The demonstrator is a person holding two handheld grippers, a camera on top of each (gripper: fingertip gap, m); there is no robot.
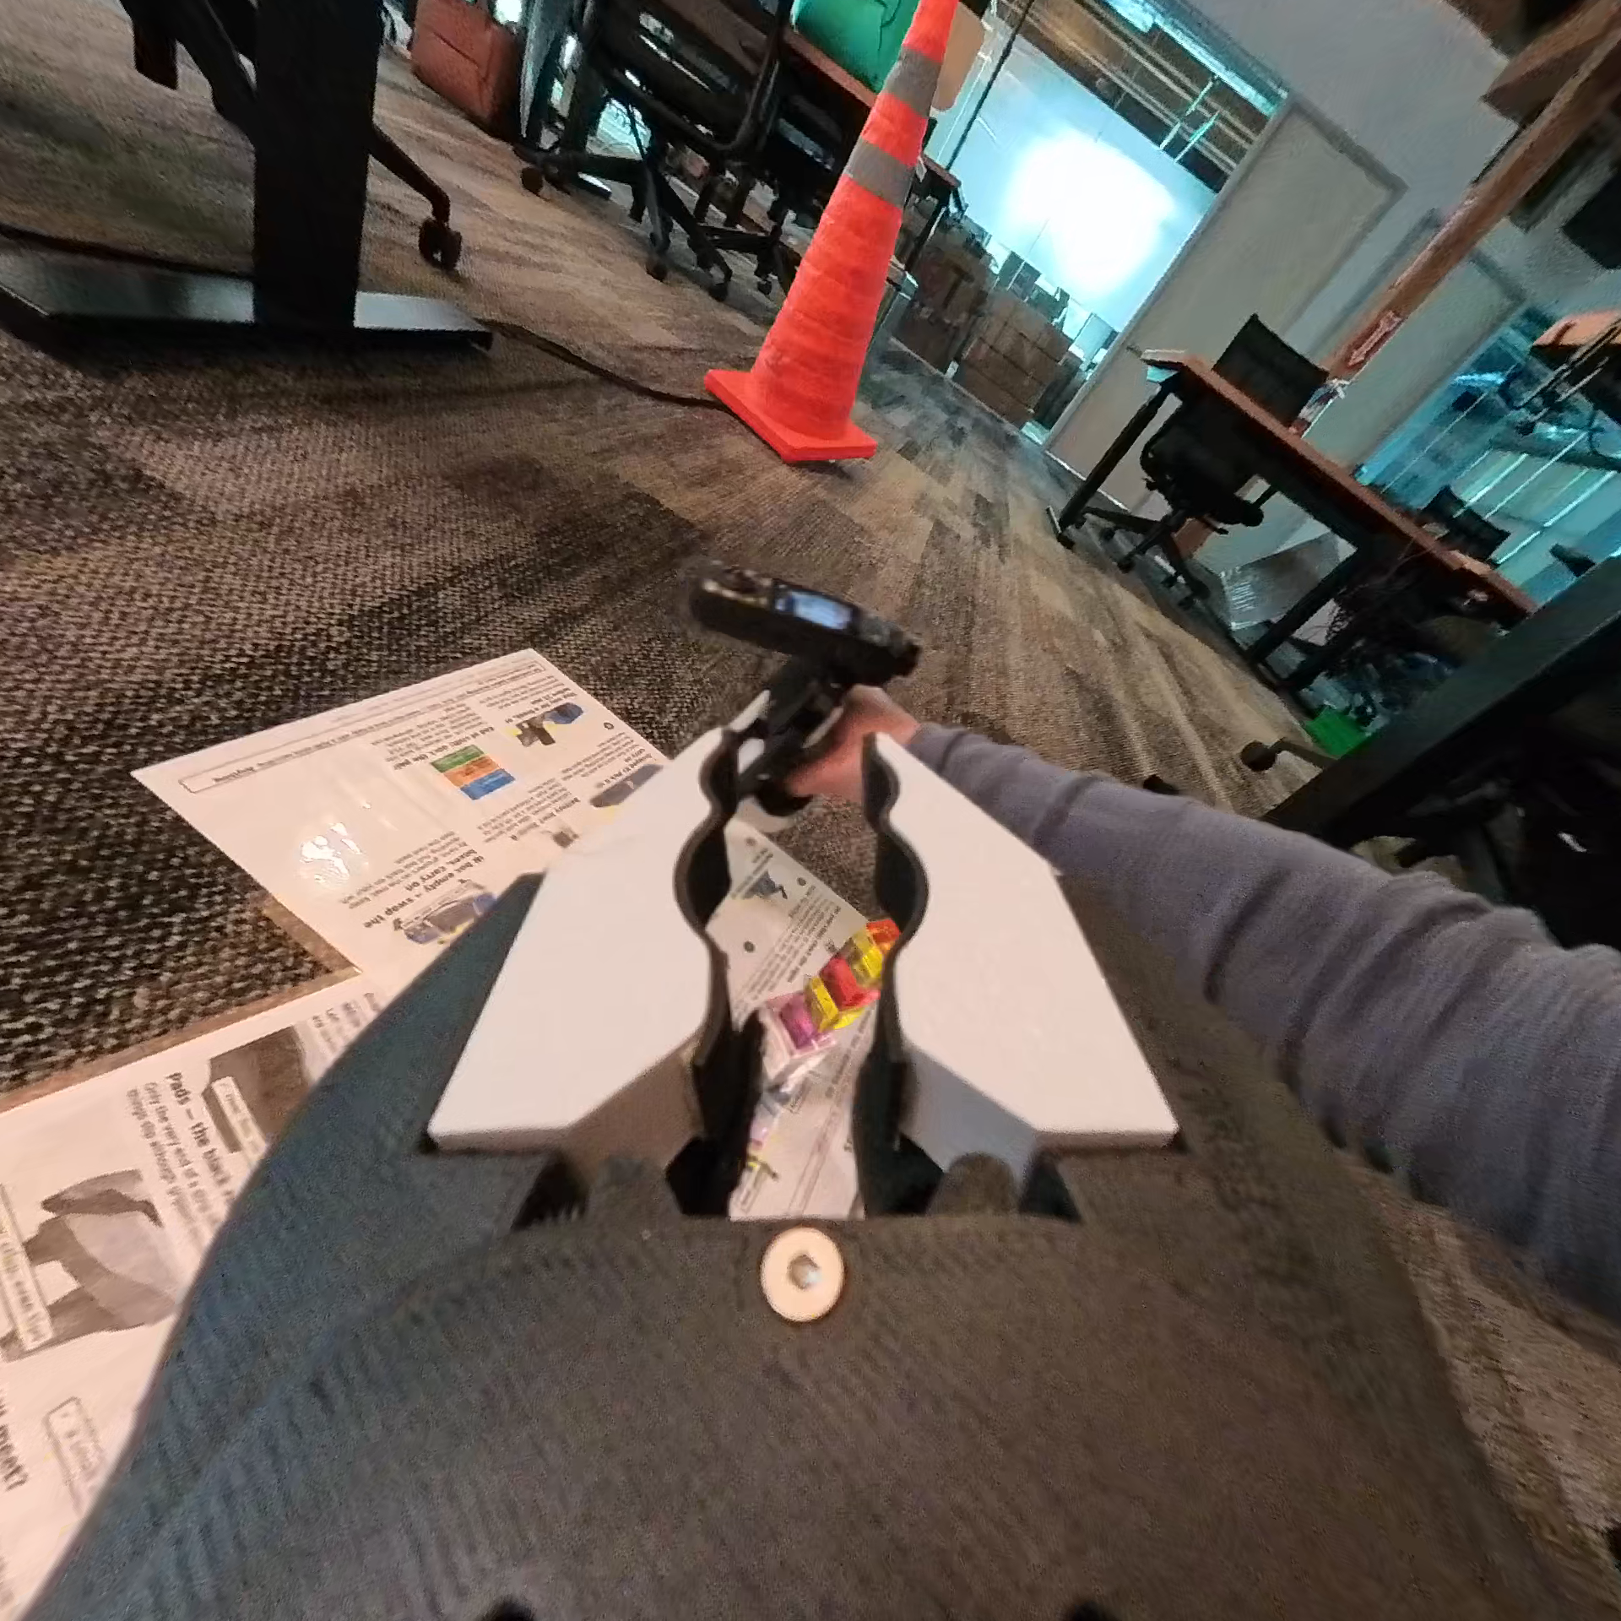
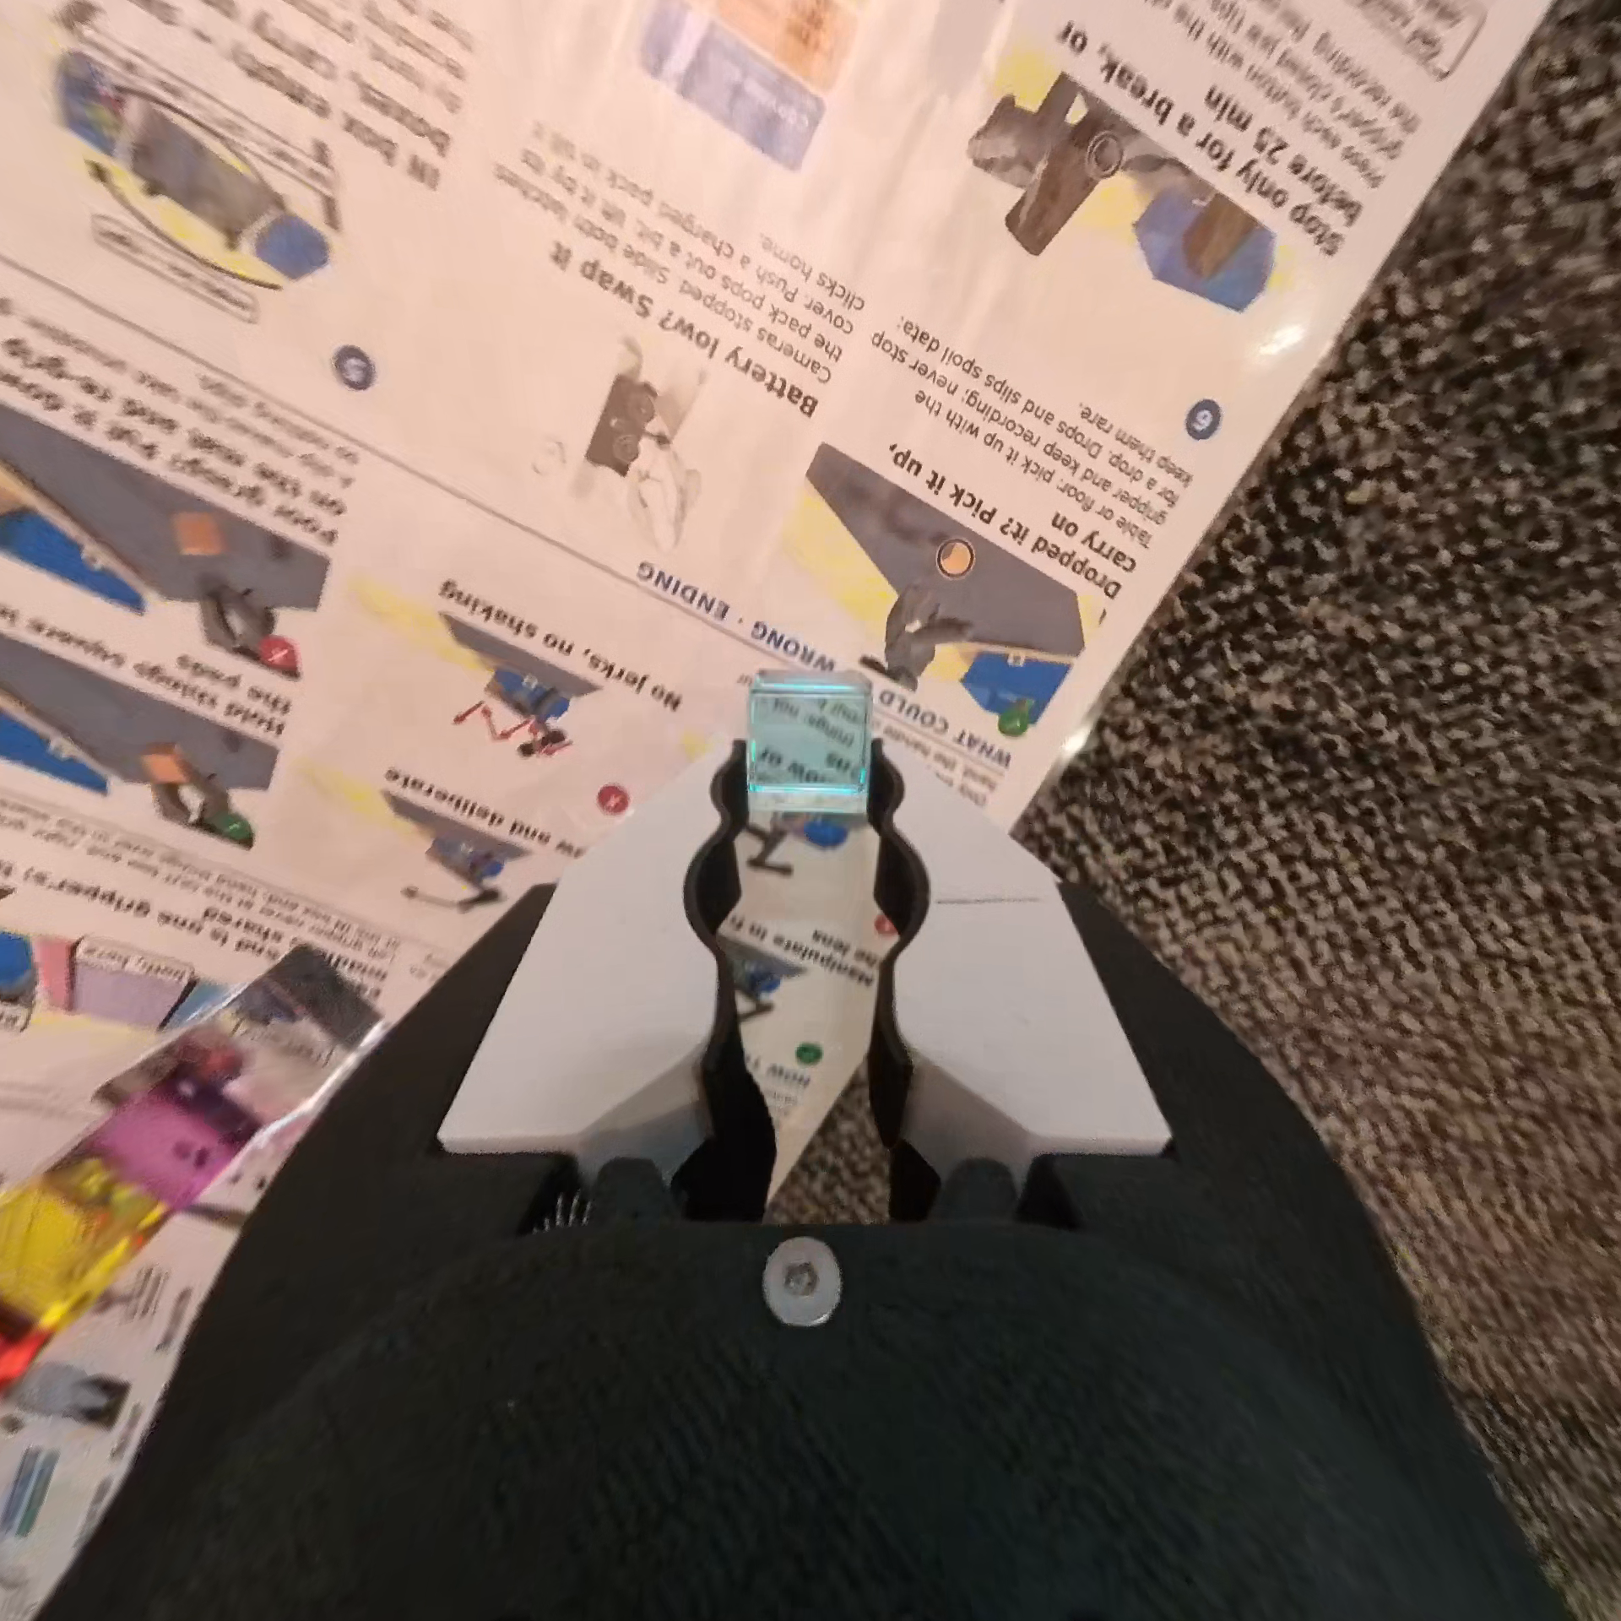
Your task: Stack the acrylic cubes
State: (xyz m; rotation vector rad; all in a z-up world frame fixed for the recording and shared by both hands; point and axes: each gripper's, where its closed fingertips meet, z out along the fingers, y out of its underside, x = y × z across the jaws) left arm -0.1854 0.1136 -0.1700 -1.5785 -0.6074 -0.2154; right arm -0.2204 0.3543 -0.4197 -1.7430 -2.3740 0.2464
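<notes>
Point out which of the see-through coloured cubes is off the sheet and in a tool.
The pale teal cube, pinched at the tips of the right tool. The pink, yellow and red ones lie in a row on the printed sheet.

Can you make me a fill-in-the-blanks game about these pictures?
1. The right gripper pinches a small see-through ____ with pale blue-green edges.
2. On the carpet behind the printed sheets stands a tall orange ____ with grey bands.
3. The left gripper has nothing between its fingers, so it is ____.
4. The row of colourful blocks lies on a printed ____.

Missing words: cube; cone; open; sheet
</notes>
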